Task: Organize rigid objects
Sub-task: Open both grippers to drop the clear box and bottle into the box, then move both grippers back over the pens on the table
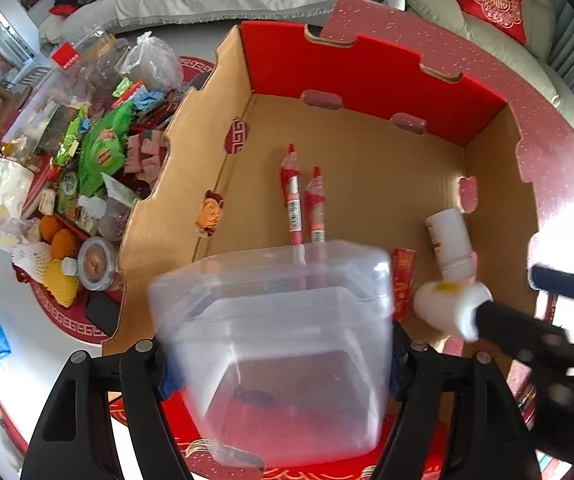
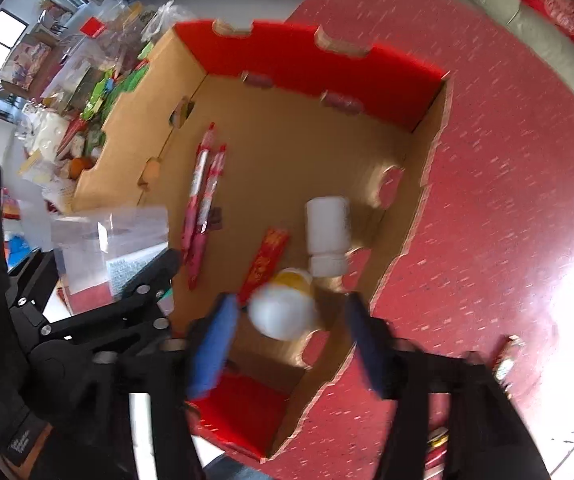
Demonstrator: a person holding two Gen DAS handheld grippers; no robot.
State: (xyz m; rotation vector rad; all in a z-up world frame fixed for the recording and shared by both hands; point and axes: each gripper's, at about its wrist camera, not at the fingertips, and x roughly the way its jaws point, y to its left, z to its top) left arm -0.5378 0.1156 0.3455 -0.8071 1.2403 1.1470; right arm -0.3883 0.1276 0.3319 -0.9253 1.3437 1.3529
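Left gripper (image 1: 279,364), at the bottom centre of its own view, is clamped across a clear plastic container (image 1: 283,344), one pad on each side wall, the tub hanging over the near edge of the open cardboard box (image 1: 191,168); to set it down well, I would lower it level onto bare box floor, short of the two red pens (image 1: 305,200) lying side by side just above it in the frame, and release only once the base rests flat. Further right, a red packet (image 1: 403,280) lies flat, and a white bottle (image 1: 449,240) lies on its side by the right wall. Right gripper (image 2: 287,322), low in its view, stands wide, its blue pads clear of a second white bottle (image 2: 283,314) between them; whether that bottle already rests on the floor I cannot tell, so the jaws should lift straight up without brushing it.
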